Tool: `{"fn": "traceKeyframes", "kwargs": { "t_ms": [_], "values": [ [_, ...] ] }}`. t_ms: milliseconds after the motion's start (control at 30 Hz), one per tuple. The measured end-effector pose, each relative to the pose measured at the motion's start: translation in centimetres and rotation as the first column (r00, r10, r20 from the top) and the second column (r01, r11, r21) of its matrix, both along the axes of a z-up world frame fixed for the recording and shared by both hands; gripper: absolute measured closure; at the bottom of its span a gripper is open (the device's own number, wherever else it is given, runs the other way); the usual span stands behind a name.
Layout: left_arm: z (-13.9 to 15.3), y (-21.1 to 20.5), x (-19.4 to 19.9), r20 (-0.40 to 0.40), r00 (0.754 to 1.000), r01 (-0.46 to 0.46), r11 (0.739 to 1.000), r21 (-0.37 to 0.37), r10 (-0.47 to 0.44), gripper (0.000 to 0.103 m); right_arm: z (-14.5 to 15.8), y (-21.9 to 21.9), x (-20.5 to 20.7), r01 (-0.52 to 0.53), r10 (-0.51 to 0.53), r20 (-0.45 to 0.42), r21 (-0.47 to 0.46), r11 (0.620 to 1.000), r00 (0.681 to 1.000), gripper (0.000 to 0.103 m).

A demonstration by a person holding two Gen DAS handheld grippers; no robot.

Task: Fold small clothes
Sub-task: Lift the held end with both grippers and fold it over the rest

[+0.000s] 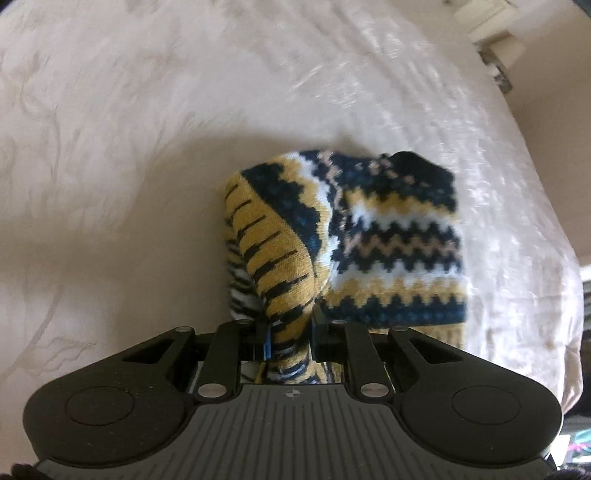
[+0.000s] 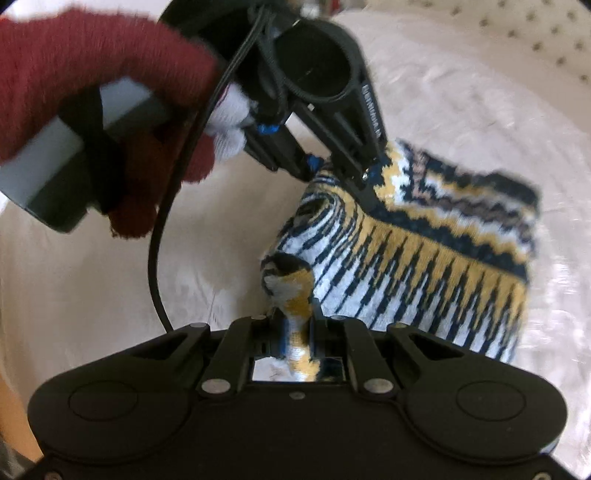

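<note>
A small knitted garment (image 1: 388, 236) with yellow, navy, white and tan zigzag stripes lies partly lifted on a cream bedspread (image 1: 147, 129). My left gripper (image 1: 290, 332) is shut on a bunched edge of the garment. My right gripper (image 2: 293, 317) is shut on another bunched corner of the same garment (image 2: 424, 266). In the right wrist view, the left gripper (image 2: 340, 170) shows at the top, held by a hand in a red glove (image 2: 103, 74), pinching the garment's far edge. The garment's underside is hidden.
The cream bedspread (image 2: 461, 92) fills both views. A black cable (image 2: 155, 258) hangs from the left gripper. A wall and a small light fitting (image 1: 491, 26) show at the upper right in the left wrist view, beyond the bed's edge.
</note>
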State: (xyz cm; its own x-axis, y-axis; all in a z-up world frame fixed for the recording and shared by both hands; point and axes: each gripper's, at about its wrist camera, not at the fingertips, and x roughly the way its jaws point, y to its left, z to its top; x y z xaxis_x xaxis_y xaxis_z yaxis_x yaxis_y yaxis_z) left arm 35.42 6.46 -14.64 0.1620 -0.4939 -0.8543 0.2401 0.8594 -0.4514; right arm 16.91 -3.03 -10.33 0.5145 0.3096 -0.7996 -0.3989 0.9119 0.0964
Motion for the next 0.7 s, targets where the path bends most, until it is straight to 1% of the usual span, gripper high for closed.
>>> {"fn": "traceKeyframes", "kwargs": {
  "t_ms": [33, 67, 100, 133, 167, 200, 233, 267, 333, 367, 433, 533, 600, 700],
  "values": [
    [-0.3, 0.0, 0.1, -0.002, 1.0, -0.003, 1.0, -0.005, 0.003, 0.081, -0.6, 0.4, 0.4, -0.01, 0.009, -0.017, -0.012, 1.0, 1.0, 0.082],
    [-0.4, 0.1, 0.1, -0.005, 1.0, -0.008, 1.0, -0.014, 0.008, 0.081, -0.9, 0.7, 0.6, -0.016, 0.015, -0.025, -0.018, 1.0, 1.0, 0.075],
    [-0.4, 0.3, 0.2, -0.008, 1.0, -0.014, 1.0, -0.024, 0.014, 0.08, -1.0, 0.8, 0.7, -0.02, 0.02, -0.035, -0.021, 1.0, 0.999, 0.074],
    [-0.3, 0.4, 0.3, -0.01, 1.0, -0.018, 0.999, -0.035, 0.017, 0.079, -0.8, 0.8, 0.7, -0.023, 0.023, -0.039, -0.013, 1.0, 0.999, 0.069],
    [-0.4, 0.6, 0.3, -0.009, 1.0, -0.016, 0.999, -0.044, 0.016, 0.079, -0.5, 0.5, 0.6, -0.028, 0.028, -0.042, 0.013, 1.0, 0.999, 0.058],
    [-0.3, 0.8, 0.4, -0.005, 1.0, -0.012, 0.999, -0.051, 0.012, 0.078, -0.3, 0.3, 0.4, -0.031, 0.033, -0.044, 0.033, 0.999, 0.998, 0.053],
    [-0.4, 1.2, 0.4, -0.002, 1.0, -0.008, 0.998, -0.055, 0.008, 0.077, 0.0, -0.1, 0.0, -0.037, 0.039, -0.049, 0.052, 0.998, 0.998, 0.045],
    [-0.3, 1.4, 0.5, -0.004, 1.0, -0.011, 0.998, -0.063, 0.011, 0.076, 0.1, -0.4, -0.3, -0.042, 0.045, -0.051, 0.061, 0.997, 0.998, 0.042],
    [-0.1, 2.1, 0.4, 0.001, 0.999, -0.032, 0.997, -0.073, 0.032, 0.076, 0.3, -1.1, -1.2, -0.041, 0.044, -0.054, 0.063, 0.997, 0.998, 0.042],
    [0.3, 2.4, 0.2, 0.02, 0.998, -0.051, 0.997, -0.064, 0.052, 0.076, 0.5, -1.8, -1.7, -0.034, 0.038, -0.059, 0.072, 0.997, 0.998, 0.042],
    [0.8, 2.7, 0.1, 0.057, 0.995, -0.078, 0.996, -0.034, 0.08, 0.071, 0.7, -3.0, -2.2, -0.006, 0.013, -0.067, 0.097, 0.995, 0.998, 0.04],
    [2.1, 3.6, -0.4, 0.109, 0.988, -0.108, 0.994, 0.002, 0.107, 0.071, 1.2, -5.2, -3.0, 0.054, -0.045, -0.069, 0.127, 0.99, 0.997, 0.039],
    [3.3, 3.6, -1.1, 0.16, 0.982, -0.105, 0.994, 0.009, 0.102, 0.071, 2.1, -6.4, -3.1, 0.099, -0.091, -0.063, 0.15, 0.984, 0.994, 0.039],
    [4.8, 3.1, -2.6, 0.225, 0.973, -0.064, 0.998, 0.01, 0.06, 0.07, 2.8, -8.8, -2.3, 0.169, -0.163, -0.048, 0.19, 0.967, 0.986, 0.039]
  ]
}}
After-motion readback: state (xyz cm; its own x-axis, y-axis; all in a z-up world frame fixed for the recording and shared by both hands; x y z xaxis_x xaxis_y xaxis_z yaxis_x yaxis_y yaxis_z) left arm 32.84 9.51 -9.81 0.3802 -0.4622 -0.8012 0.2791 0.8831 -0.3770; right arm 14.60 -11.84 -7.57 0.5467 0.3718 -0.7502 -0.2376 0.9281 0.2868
